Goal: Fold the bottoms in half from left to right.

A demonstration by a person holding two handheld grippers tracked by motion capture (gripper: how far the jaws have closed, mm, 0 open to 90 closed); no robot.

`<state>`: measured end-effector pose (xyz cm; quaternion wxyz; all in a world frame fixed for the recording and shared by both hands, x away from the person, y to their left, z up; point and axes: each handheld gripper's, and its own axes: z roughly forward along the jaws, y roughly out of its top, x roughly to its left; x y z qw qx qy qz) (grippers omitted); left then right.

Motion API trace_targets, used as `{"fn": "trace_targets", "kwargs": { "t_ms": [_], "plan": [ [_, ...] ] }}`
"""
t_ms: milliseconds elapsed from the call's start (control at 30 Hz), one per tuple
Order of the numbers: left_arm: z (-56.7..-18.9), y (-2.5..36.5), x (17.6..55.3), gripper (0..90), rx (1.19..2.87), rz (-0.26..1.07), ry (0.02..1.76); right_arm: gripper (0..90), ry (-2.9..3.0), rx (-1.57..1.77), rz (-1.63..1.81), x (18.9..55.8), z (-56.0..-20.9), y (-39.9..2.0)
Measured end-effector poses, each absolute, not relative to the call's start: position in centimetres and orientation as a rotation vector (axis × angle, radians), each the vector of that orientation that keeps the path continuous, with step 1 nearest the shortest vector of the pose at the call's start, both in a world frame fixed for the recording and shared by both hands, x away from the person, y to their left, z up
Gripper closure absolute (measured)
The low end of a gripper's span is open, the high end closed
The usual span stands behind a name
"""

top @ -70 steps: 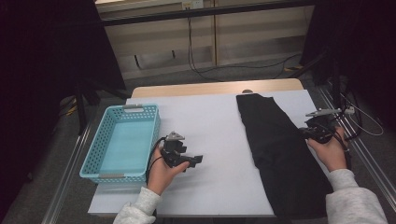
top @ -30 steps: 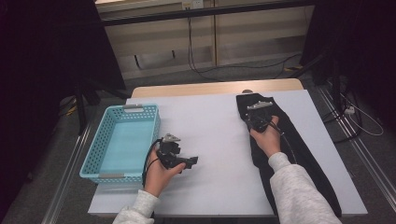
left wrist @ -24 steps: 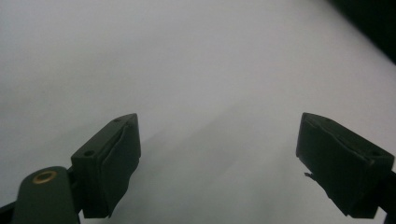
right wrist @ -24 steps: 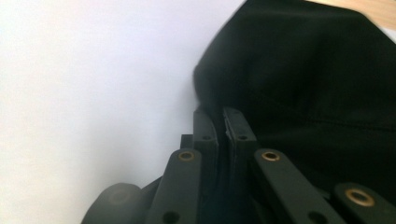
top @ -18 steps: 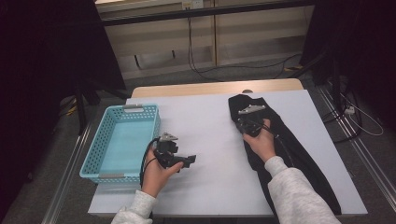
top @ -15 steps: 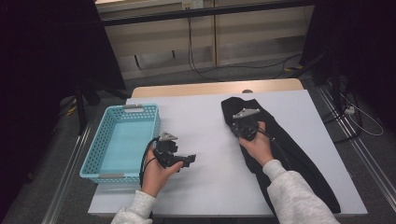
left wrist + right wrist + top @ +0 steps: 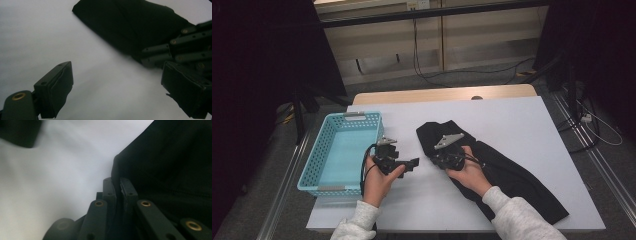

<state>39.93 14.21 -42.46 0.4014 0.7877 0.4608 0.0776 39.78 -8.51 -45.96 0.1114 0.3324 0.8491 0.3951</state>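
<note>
A long black cloth (image 7: 512, 175) lies on the white table (image 7: 522, 115), running from the middle toward the front right corner. My right gripper (image 7: 435, 159) holds its near-middle end, bunched into a fold. In the right gripper view the jaws (image 7: 117, 186) stand almost together with the cloth's edge (image 7: 175, 165) pinched between them; they have just been opening slightly. My left gripper (image 7: 412, 163) rests on the table a little to the left, open and holding nothing. In the left gripper view its pads (image 7: 60, 85) stand wide apart, facing the cloth (image 7: 130, 22) and the right gripper's fingers (image 7: 160, 53).
A light blue plastic basket (image 7: 312, 172) stands along the table's left edge, with nothing in it. Bare table surface lies behind both hands. Cables run across the floor beyond the table and to its right.
My right hand has dragged the cloth's far end leftward to the table's middle, so the cloth now lies diagonally with a fold at its end. The left gripper has stayed put.
</note>
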Motion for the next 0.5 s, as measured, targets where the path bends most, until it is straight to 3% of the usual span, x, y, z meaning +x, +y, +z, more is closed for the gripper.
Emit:
{"fn": "trace_targets", "kwargs": {
  "t_ms": [67,167,500],
  "plan": [
    [-42.7,13.9,40.4,10.9,1.99,0.201,1.177,58.9,2.478,1.004,1.179,39.6,-45.5,-8.4],
    [-43.1,13.5,41.0,12.0,1.982,0.181,1.184,47.6,2.46,1.006,1.174,39.4,-44.5,-9.5],
    [-45.3,11.9,44.3,15.4,1.94,0.11,1.267,38.2,2.294,1.091,1.194,36.8,-41.4,-17.2]
  ]
}}
